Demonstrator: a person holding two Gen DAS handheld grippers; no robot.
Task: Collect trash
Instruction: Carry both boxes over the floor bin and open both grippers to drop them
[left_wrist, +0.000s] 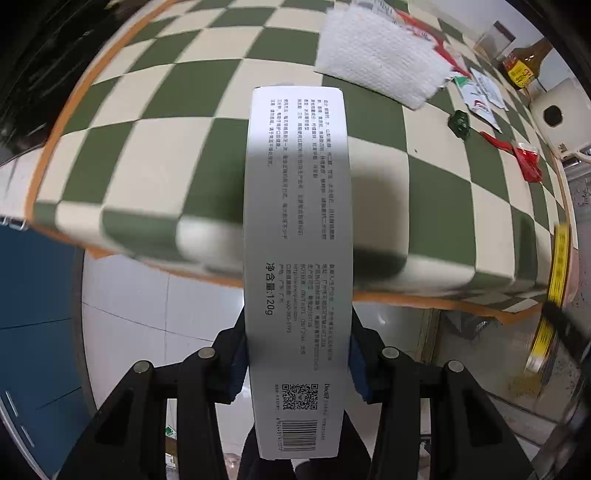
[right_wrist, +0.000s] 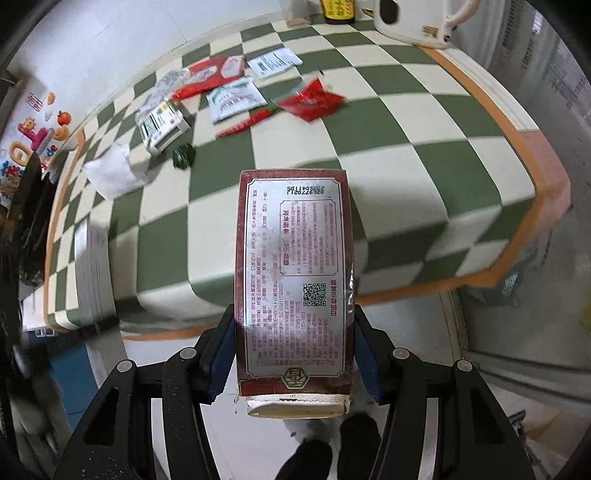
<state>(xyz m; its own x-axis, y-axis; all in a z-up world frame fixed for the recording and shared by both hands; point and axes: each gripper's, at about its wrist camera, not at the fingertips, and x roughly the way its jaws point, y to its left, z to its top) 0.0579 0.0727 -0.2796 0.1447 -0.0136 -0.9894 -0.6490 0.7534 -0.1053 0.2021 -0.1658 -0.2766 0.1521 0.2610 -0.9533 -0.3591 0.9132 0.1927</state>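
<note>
- While both hands are loaded, we judge the collecting to be under way but far from finished; the left hand-held gripper (left_wrist: 297, 363) is clamped on a long white carton (left_wrist: 297, 236), its blue pads pressing the two long sides near the barcode end; the carton juts forward over the edge of the table (left_wrist: 155, 166).
- The right hand-held gripper (right_wrist: 295, 354) is likewise closed on a dark red box (right_wrist: 293, 280) with a silver printed panel; this box too hangs out past the table edge, above the pale floor tiles.
- So we count two pieces of trash as picked up and neither as deposited; no bin shows clearly in either view, so we cannot tell where they are meant to go.
- Plenty is left on the checked cloth: a white paper towel (left_wrist: 380, 55), a crumpled green wrapper (left_wrist: 459, 123), a red wrapper (left_wrist: 526, 158) and a white sachet (left_wrist: 484, 98) seen from the left wrist; from the right wrist, a red foil packet (right_wrist: 314, 99), a pale sachet (right_wrist: 236, 98) and a small printed carton (right_wrist: 162, 125) as well.
- A sauce bottle (left_wrist: 524, 62) and a white appliance (left_wrist: 557, 114) stand at the far end; we take these not to be trash, though that is only our judgement.
- What remains, as we see it: drop these two, then come back for the loose wrappers, which lie flat and will be fiddlier to pinch.
</note>
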